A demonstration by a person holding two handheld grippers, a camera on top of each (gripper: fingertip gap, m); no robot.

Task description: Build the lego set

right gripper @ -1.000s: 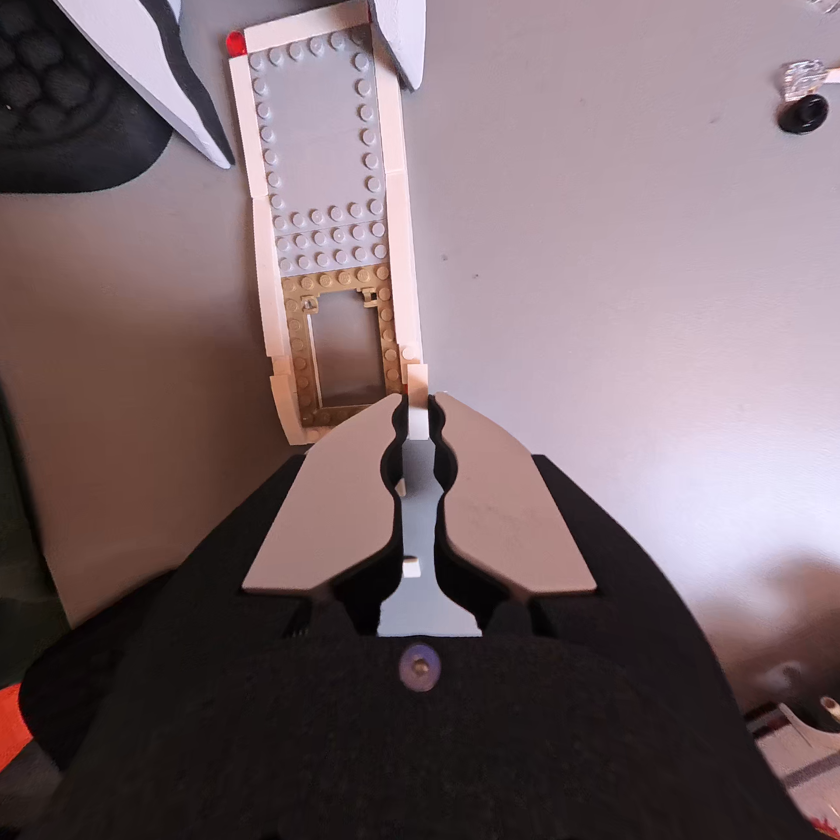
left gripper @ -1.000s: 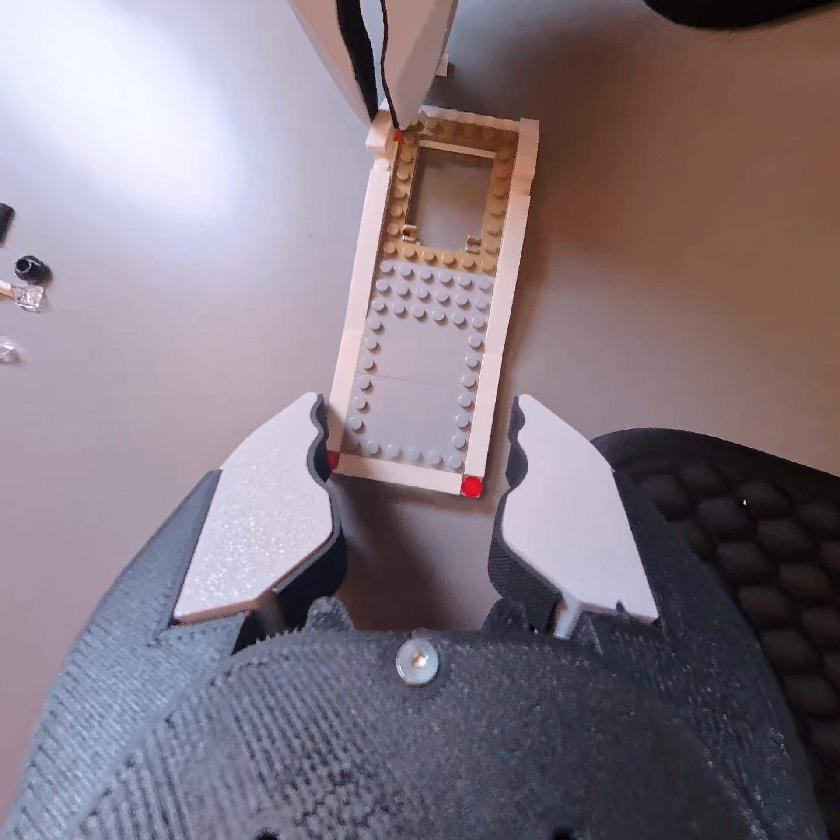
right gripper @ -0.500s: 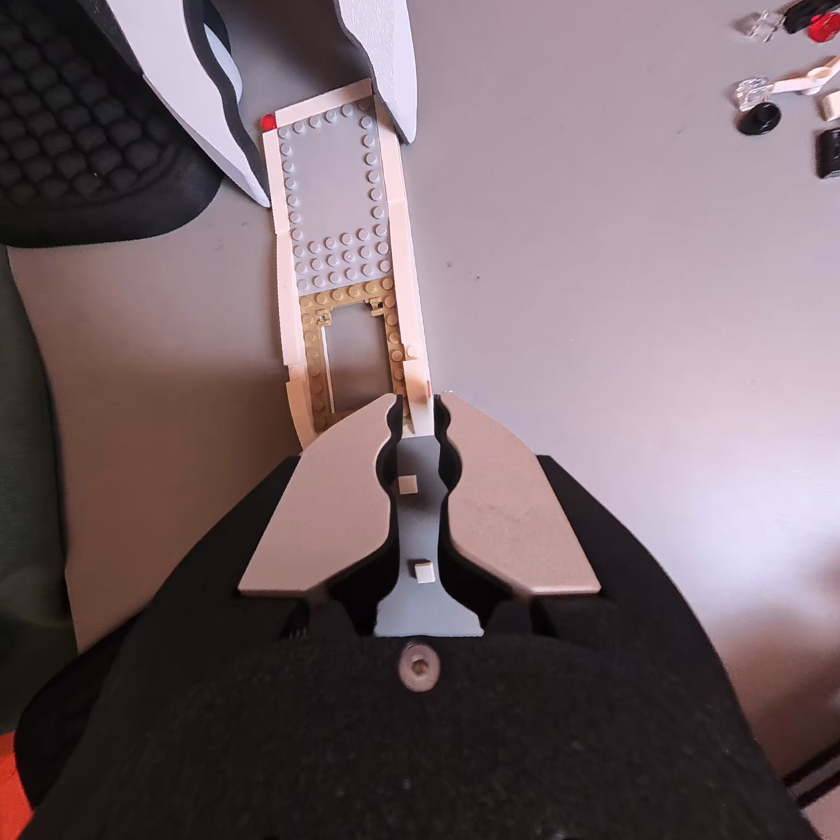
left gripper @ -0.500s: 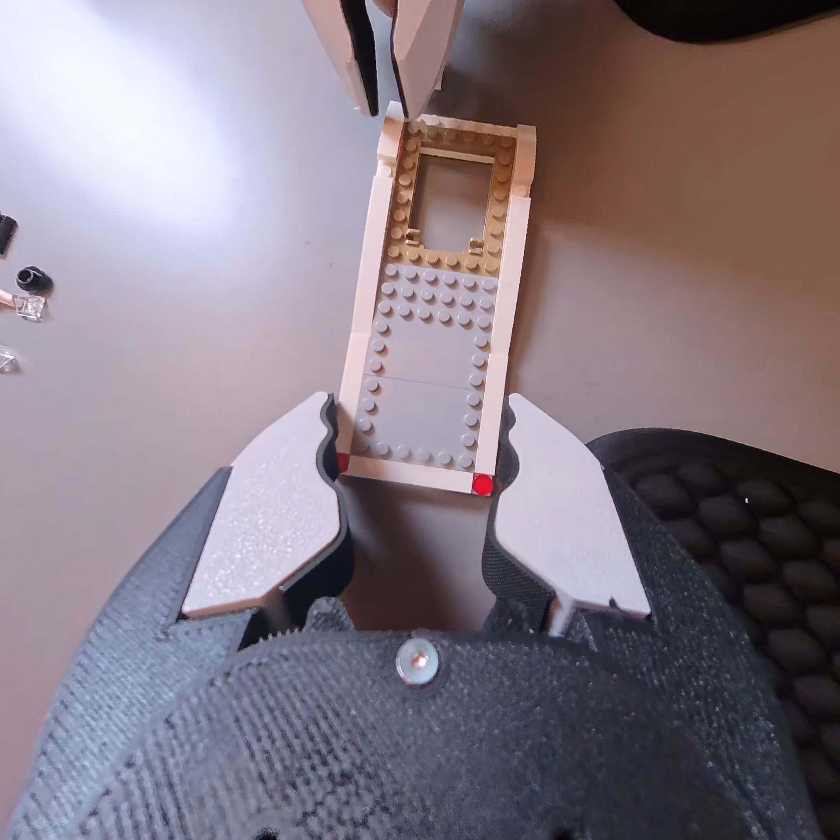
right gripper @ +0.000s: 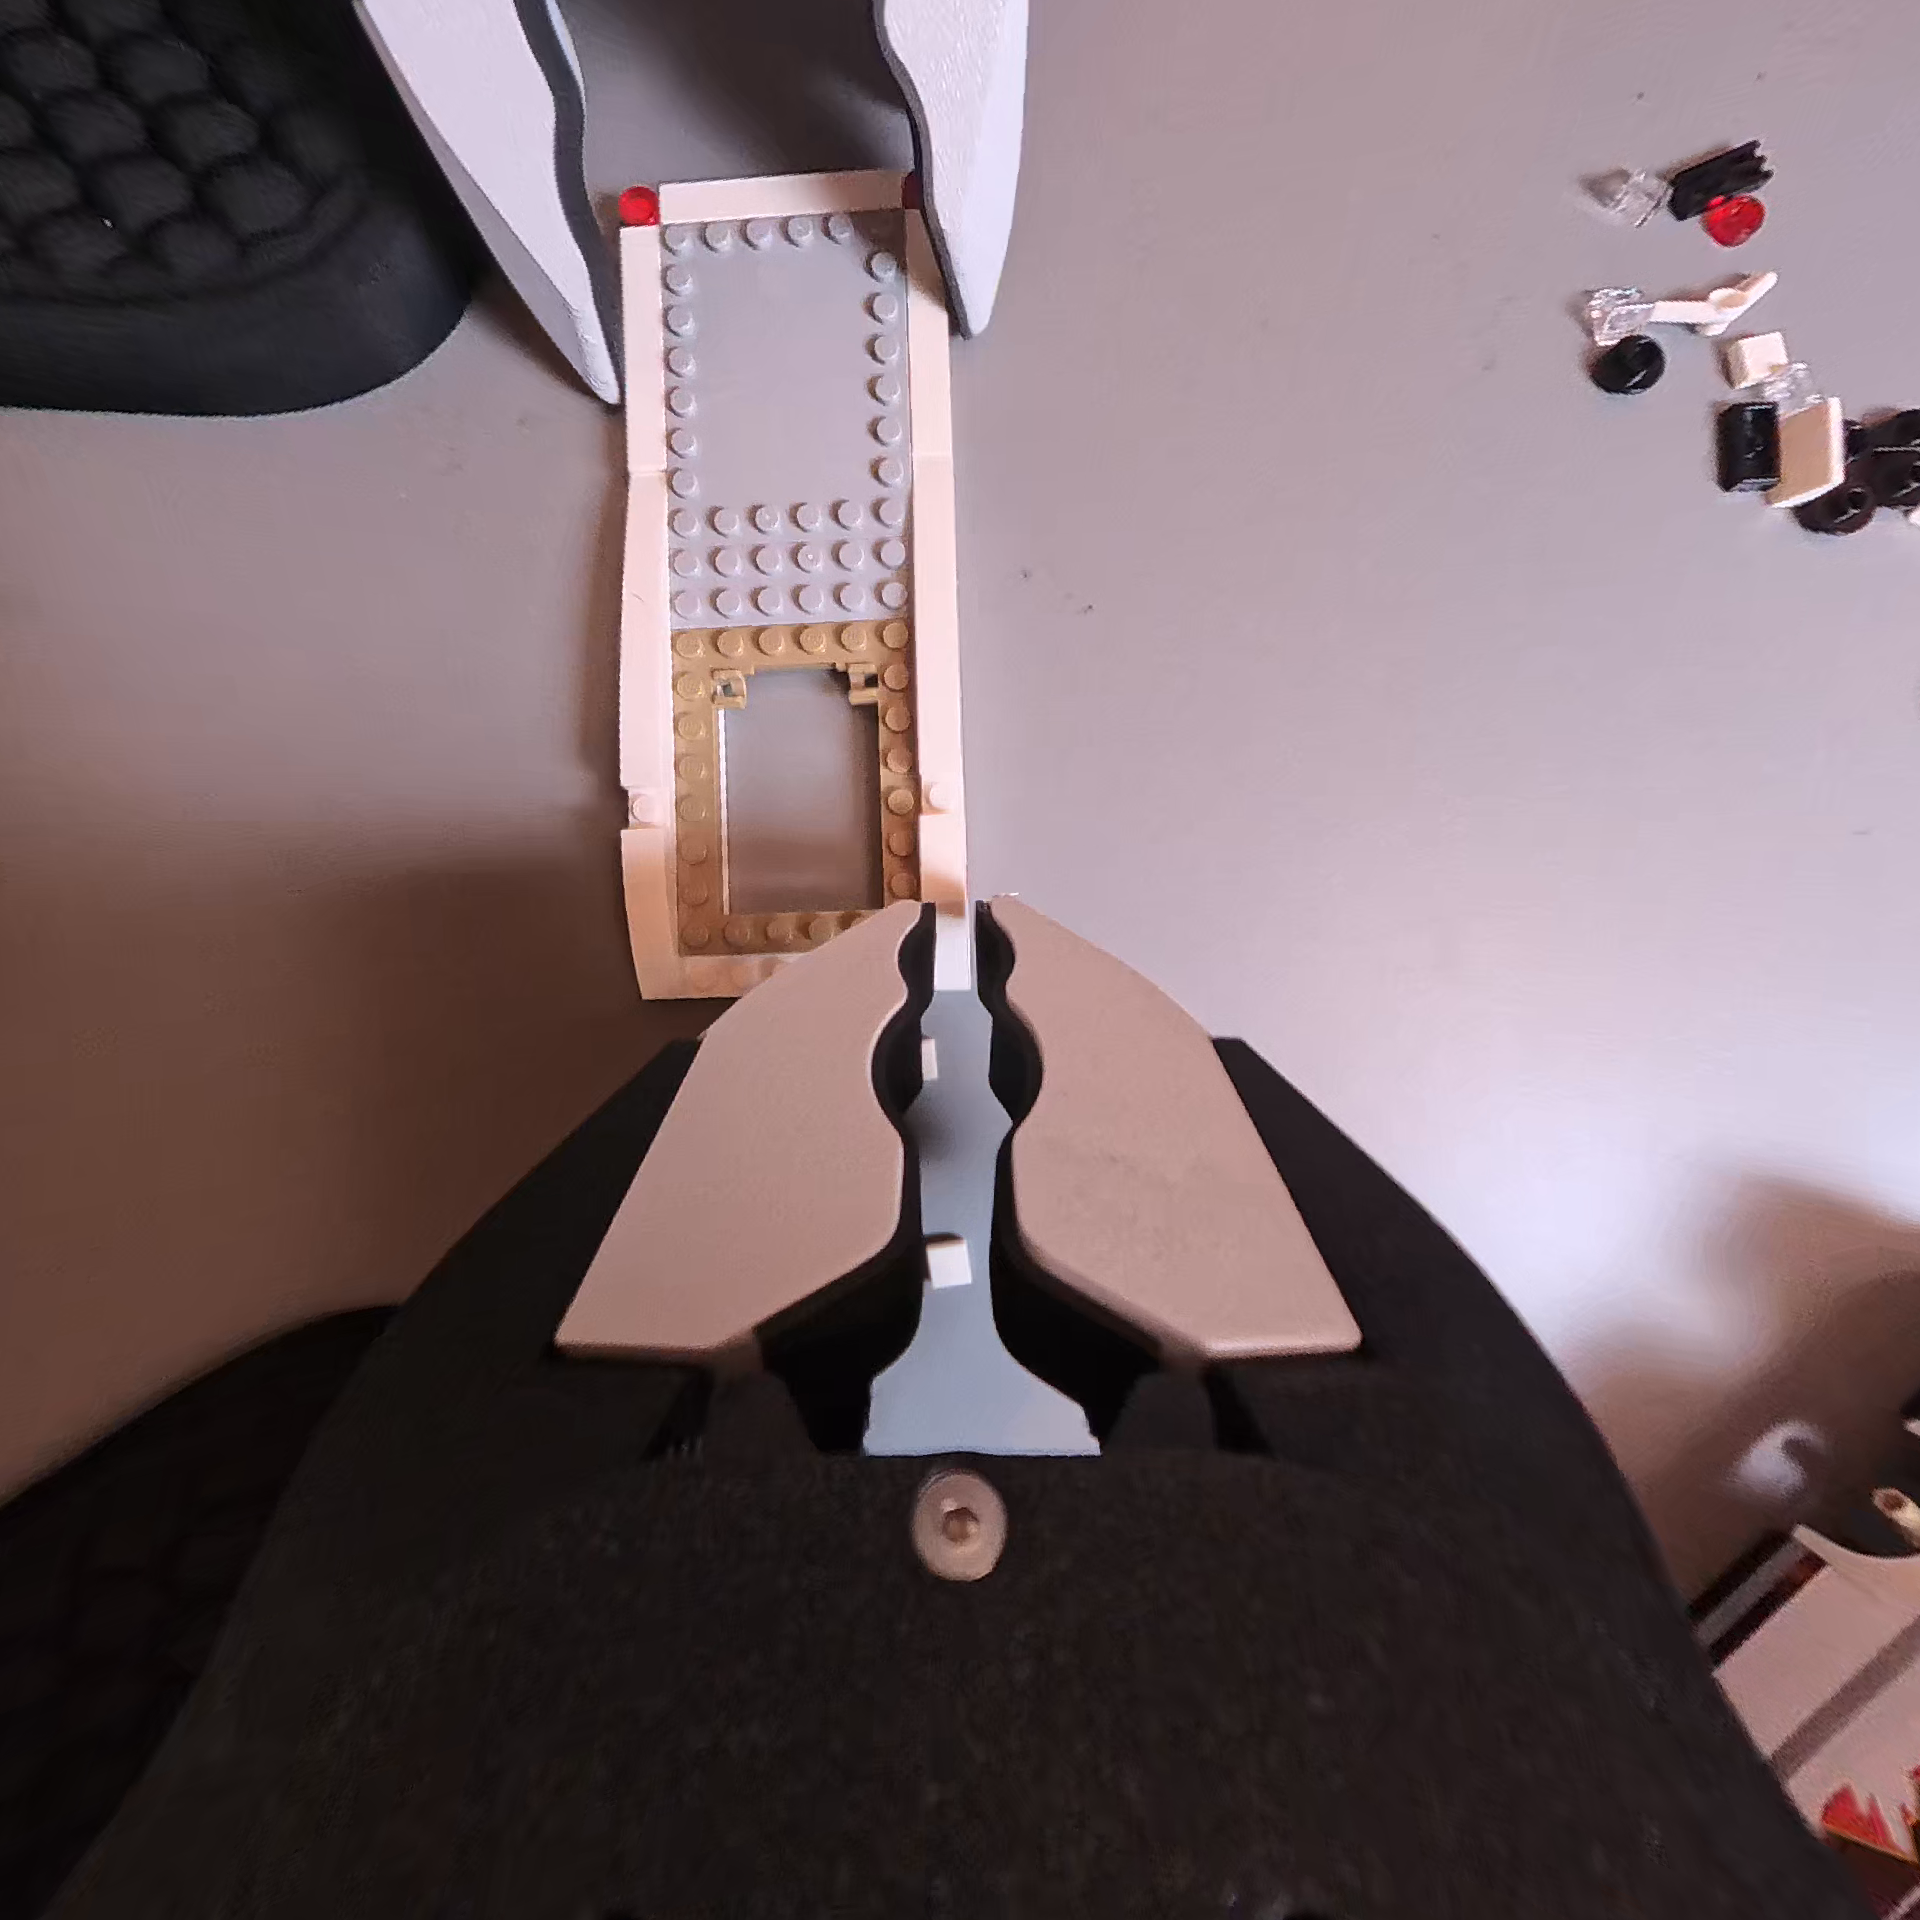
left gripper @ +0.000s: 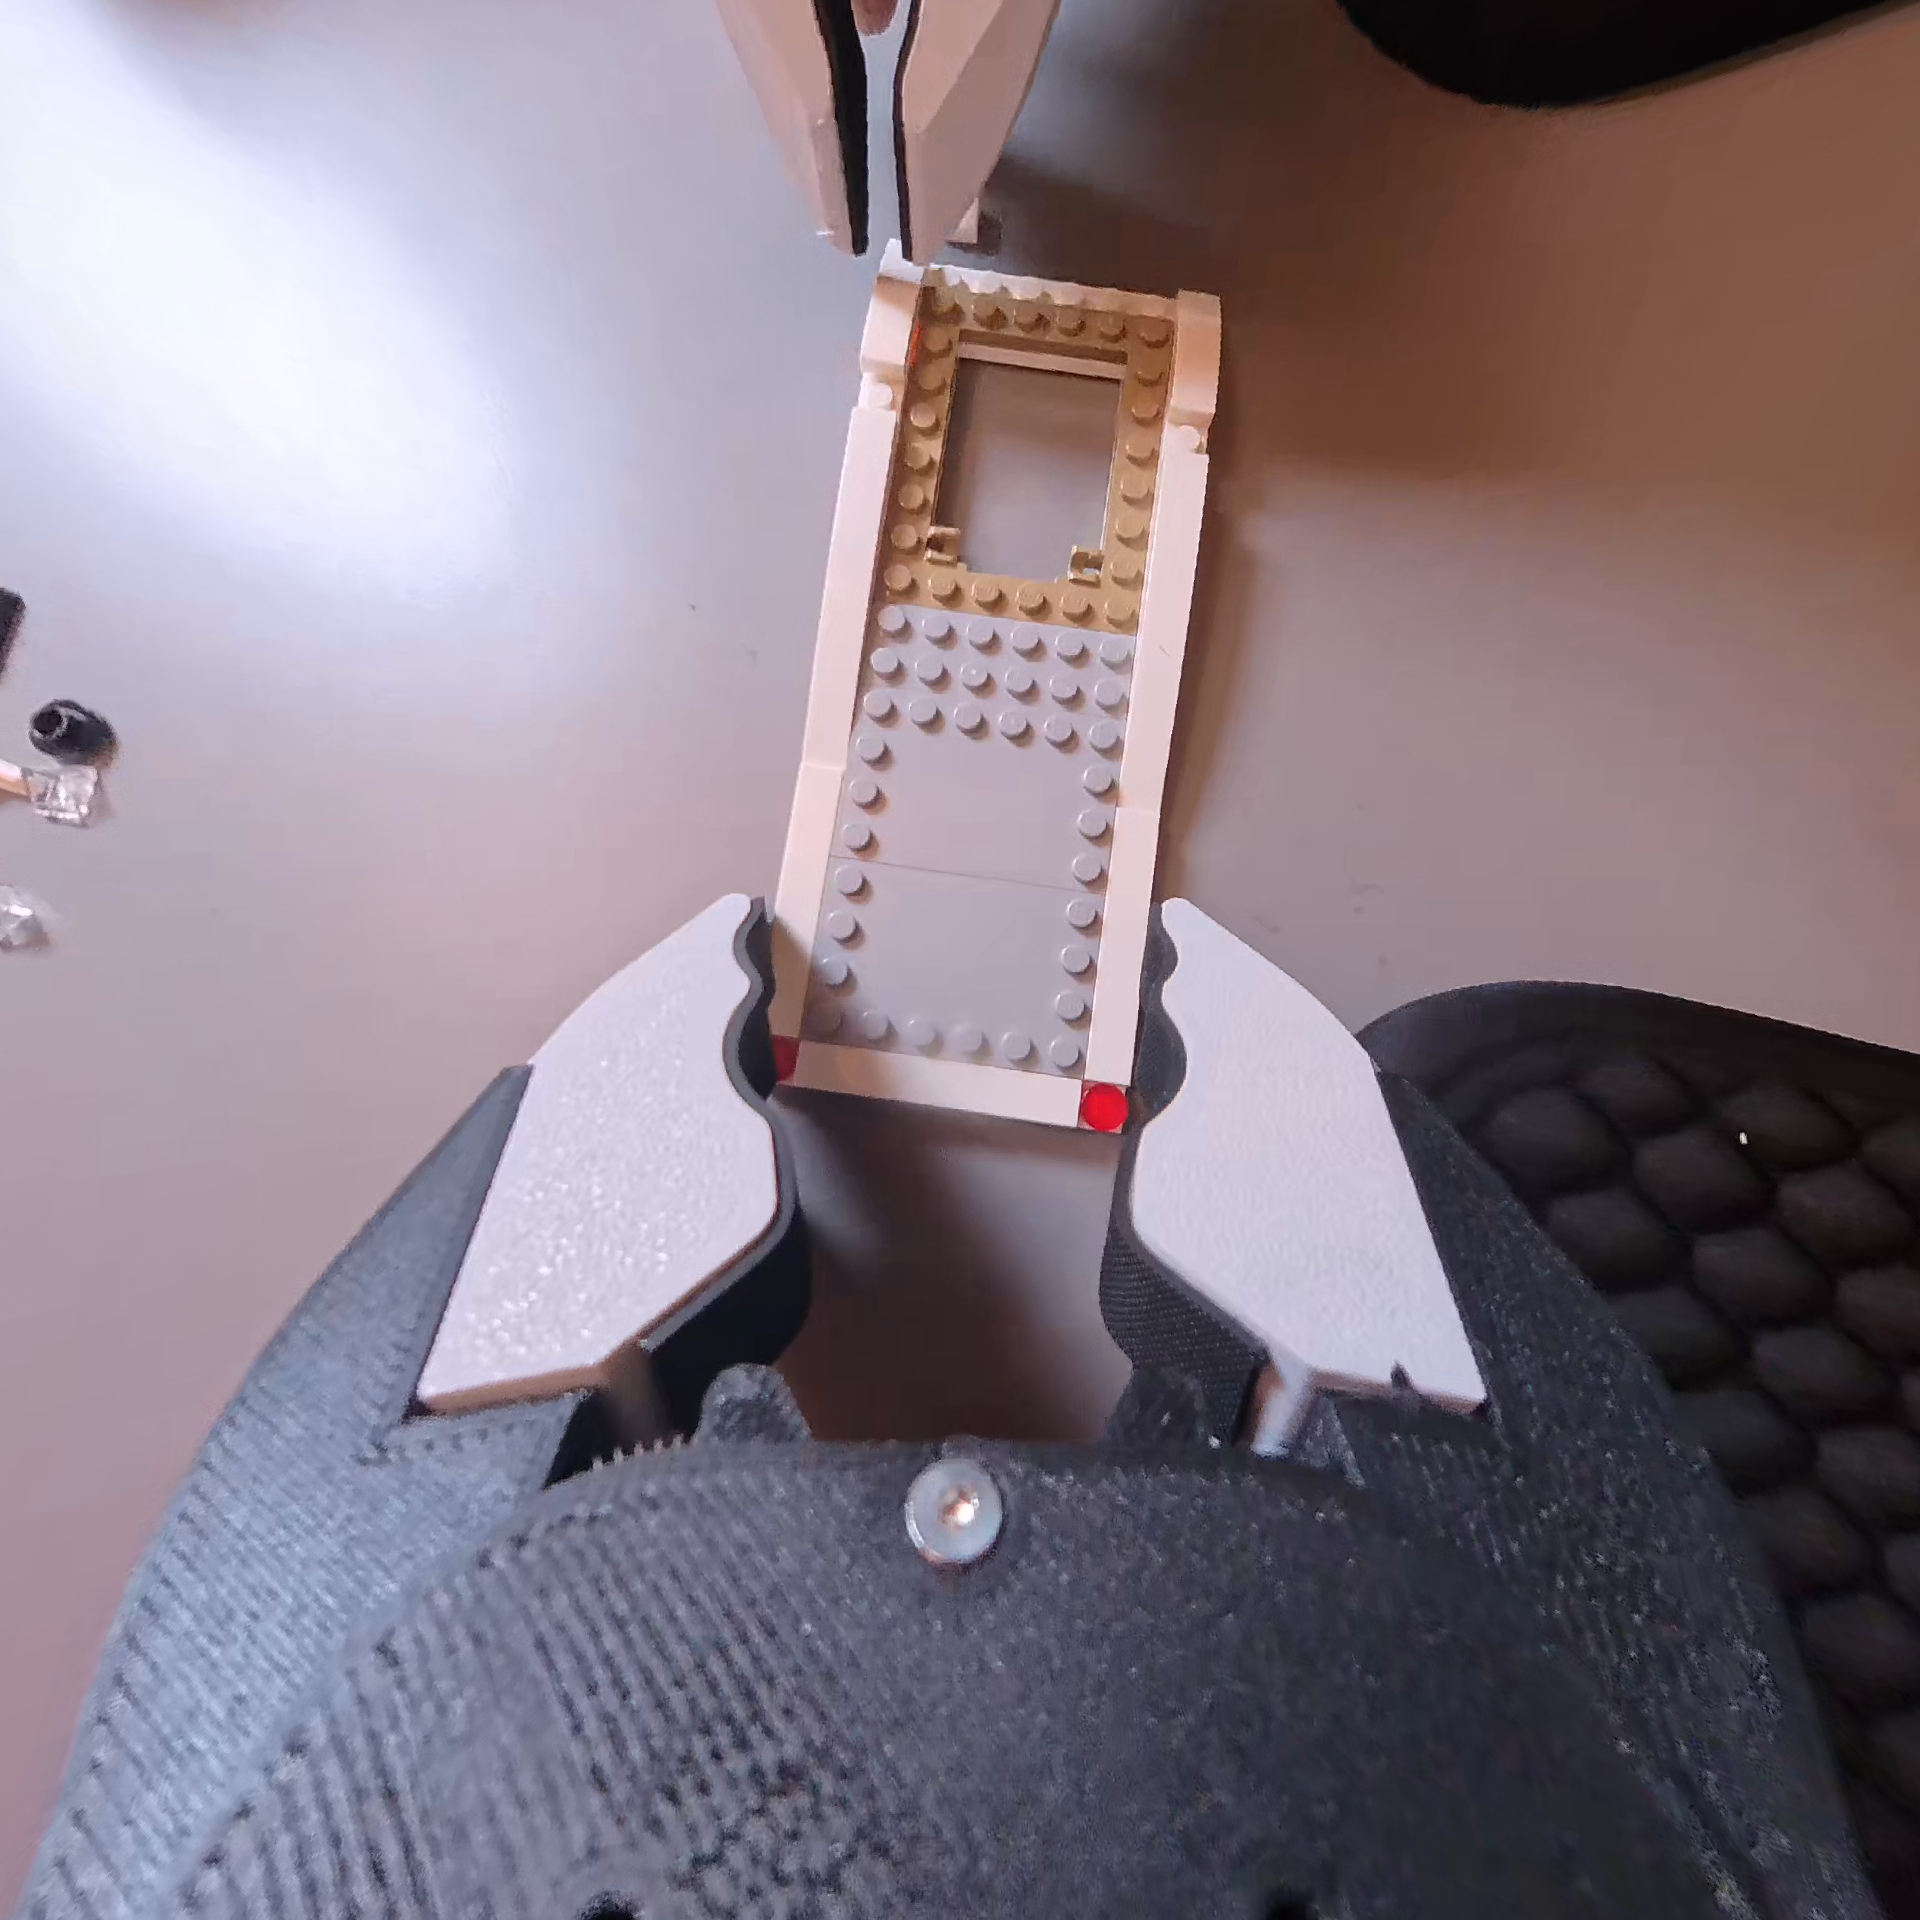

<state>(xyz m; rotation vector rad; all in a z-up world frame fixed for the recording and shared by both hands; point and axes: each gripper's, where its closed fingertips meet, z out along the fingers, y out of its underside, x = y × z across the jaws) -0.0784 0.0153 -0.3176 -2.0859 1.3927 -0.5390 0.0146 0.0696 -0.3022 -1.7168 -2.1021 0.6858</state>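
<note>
Left wrist view: the left claw has narrowed over the last second. Its pads now press both side rails of the long white-rimmed, grey-and-tan studded brick plate, at the end nearest it. The right claw, nearly closed, pinches a small white brick at the plate's nearest corner.

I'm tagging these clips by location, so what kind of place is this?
Probably a desk or hobby table set up for toy brick building: a plain grey tabletop, a half-built brick model, and loose small pieces scattered alongside.
</note>
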